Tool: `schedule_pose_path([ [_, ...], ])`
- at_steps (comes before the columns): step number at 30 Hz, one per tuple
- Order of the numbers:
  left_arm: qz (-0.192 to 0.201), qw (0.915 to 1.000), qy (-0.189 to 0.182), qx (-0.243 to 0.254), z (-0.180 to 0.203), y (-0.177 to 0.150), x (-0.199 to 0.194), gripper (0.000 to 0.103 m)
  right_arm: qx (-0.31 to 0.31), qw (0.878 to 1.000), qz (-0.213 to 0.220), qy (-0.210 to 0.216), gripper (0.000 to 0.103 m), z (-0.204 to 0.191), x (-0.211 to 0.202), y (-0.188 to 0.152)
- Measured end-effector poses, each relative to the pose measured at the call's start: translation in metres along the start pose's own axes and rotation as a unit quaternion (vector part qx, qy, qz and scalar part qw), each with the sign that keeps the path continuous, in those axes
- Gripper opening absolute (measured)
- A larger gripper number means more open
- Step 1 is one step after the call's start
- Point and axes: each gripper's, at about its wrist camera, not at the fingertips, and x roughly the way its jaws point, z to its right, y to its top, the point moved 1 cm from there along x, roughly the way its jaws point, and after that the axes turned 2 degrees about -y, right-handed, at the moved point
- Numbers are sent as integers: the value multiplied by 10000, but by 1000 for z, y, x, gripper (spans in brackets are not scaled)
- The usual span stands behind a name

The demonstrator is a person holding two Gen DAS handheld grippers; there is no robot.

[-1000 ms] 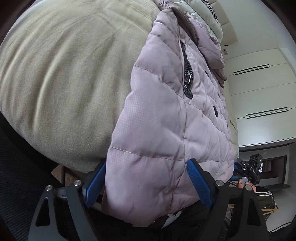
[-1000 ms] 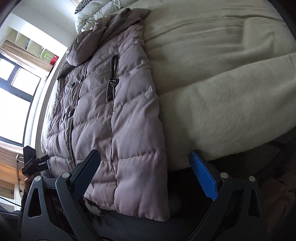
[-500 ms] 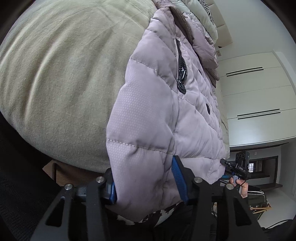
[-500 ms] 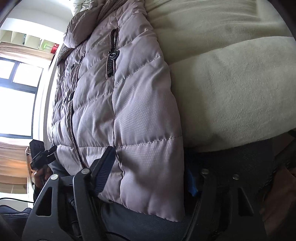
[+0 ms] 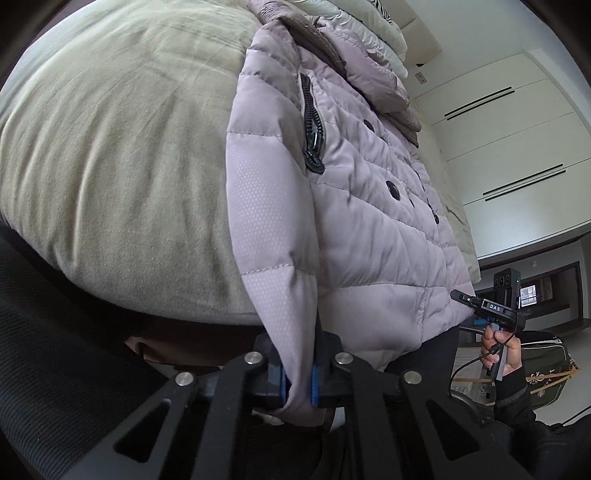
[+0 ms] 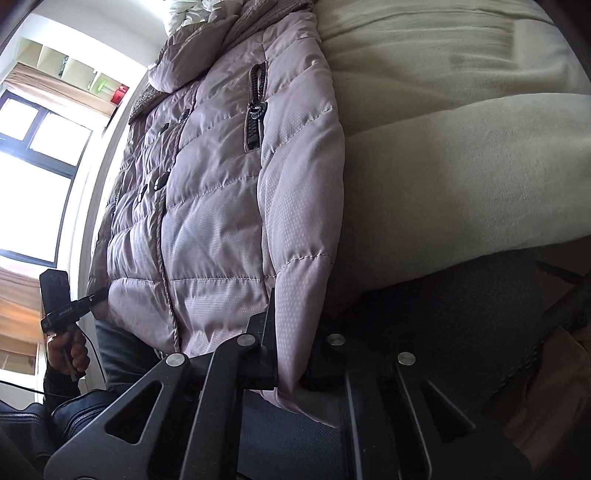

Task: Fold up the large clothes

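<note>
A pale lilac quilted puffer jacket (image 5: pixel 362 206) lies face up along a bed, its hem hanging over the near edge; it also shows in the right wrist view (image 6: pixel 221 206). My left gripper (image 5: pixel 297 376) is shut on the jacket's lower left hem corner. My right gripper (image 6: pixel 291 369) is shut on the lower right hem corner. Each gripper shows in the other's view, the right one (image 5: pixel 491 306) and the left one (image 6: pixel 70 306), held by a hand at the opposite corner. Black zip pockets and dark buttons face up.
The bed is covered by a beige blanket (image 5: pixel 110 147) that also shows in the right wrist view (image 6: pixel 461 147). Pillows (image 5: pixel 369 29) lie at the head. White wardrobe doors (image 5: pixel 517 147) stand on one side, a bright window (image 6: pixel 37 166) on the other. Dark fabric lies below the bed edge.
Both grippers moved in onto the hem and closed from wide open to shut on the jacket's two bottom corners.
</note>
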Motion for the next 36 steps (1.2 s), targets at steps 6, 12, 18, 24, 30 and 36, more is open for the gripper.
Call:
schedule_pose_path([
  [6,-409,9988,-31,252,4,-10,-11,9,64,9997,-8,220,7,-3,-26,-22],
  [12,-33,9939,-1098,-111,6,0,-35,8,249,9947,361,929,7,-14,-61,-22],
  [18,1019,9708,-2157,-243,25,63,-69,8,100,9830,1066,1494,7,-48,-88,26],
  [24,2007,9300,-3045,-459,33,139,-94,8,30,9608,2039,1879,7,-80,-130,114],
  [30,2556,9135,-3110,-593,31,218,-97,8,148,9458,2791,1654,6,-83,-154,207],
  [36,2737,9097,-3020,-790,28,295,-82,8,237,9436,3121,1078,6,-86,-137,297],
])
